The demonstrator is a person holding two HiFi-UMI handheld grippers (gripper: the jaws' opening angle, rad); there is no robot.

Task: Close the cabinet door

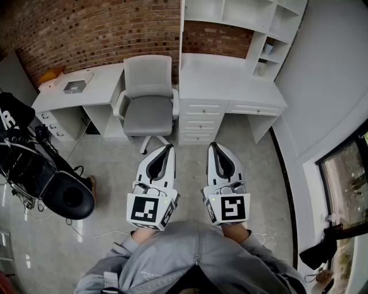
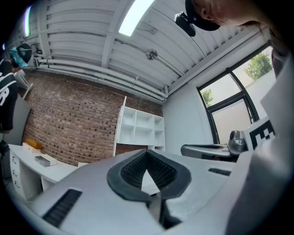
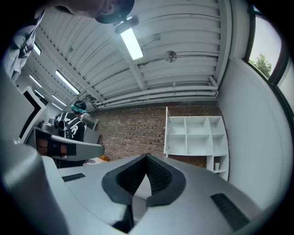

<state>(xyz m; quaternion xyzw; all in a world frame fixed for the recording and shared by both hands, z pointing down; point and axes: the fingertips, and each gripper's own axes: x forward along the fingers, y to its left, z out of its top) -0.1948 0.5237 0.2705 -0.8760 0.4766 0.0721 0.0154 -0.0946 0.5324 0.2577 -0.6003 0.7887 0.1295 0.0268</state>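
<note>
A white wall cabinet (image 1: 241, 14) with open shelf compartments hangs above a white desk (image 1: 227, 80) against the brick wall. Its door (image 1: 181, 26) stands out towards me, seen edge-on at the cabinet's left side; the same door (image 3: 167, 131) shows at the shelves' left in the right gripper view. My left gripper (image 1: 171, 147) and right gripper (image 1: 213, 144) are held side by side in front of my body, well short of the desk. Both point at the cabinet, shut with nothing between the fingers. The shelves (image 2: 140, 128) also appear in the left gripper view, beyond the left gripper (image 2: 147, 153).
A grey office chair (image 1: 148, 97) stands before the desk, left of the white drawers (image 1: 198, 122). A lower white desk (image 1: 75, 92) runs to the left. Black gear and cables (image 1: 40, 172) lie on the floor at left. A window (image 1: 345, 172) is at right. A person in black (image 3: 71, 125) stands at left.
</note>
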